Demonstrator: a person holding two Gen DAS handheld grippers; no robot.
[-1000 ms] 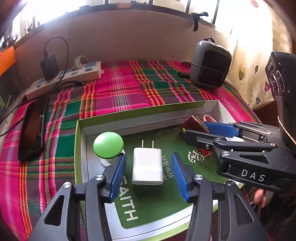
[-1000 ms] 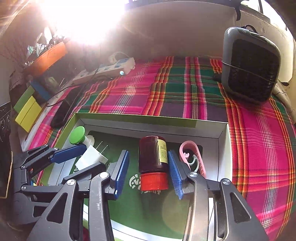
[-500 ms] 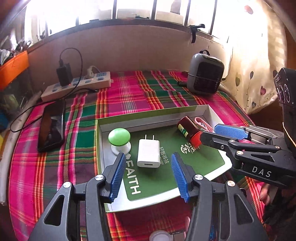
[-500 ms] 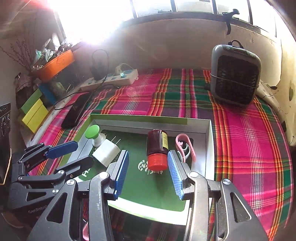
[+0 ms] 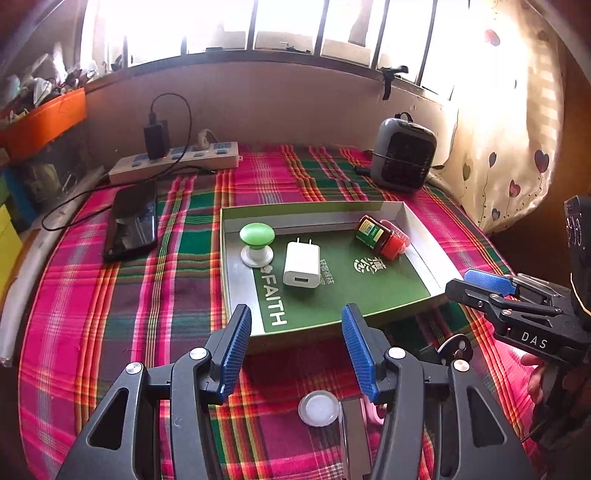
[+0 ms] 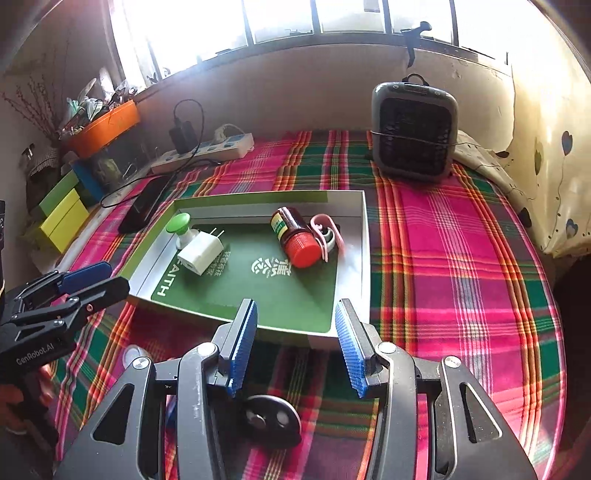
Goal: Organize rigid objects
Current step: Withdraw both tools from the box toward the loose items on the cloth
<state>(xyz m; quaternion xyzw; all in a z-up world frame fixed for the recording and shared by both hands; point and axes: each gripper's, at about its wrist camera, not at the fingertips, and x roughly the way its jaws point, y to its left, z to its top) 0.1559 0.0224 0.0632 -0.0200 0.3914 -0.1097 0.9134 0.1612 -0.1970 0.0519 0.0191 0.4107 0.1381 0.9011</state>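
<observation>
Left wrist view: your white disc [image 5: 318, 408] near tray [image 5: 424, 254] | right view: pink clip [image 6: 325, 230] beside bottle [image 6: 295, 236] in tray | both tongs [image 5: 295, 349] [image 6: 293, 345] open, empty, now clear of tray.

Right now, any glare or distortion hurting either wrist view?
Left wrist: barred window blown out, fisheye bends the edges, green cardboard tray still sharp. Right wrist: window glare upper left, tray and red-capped brown bottle readable.
</observation>
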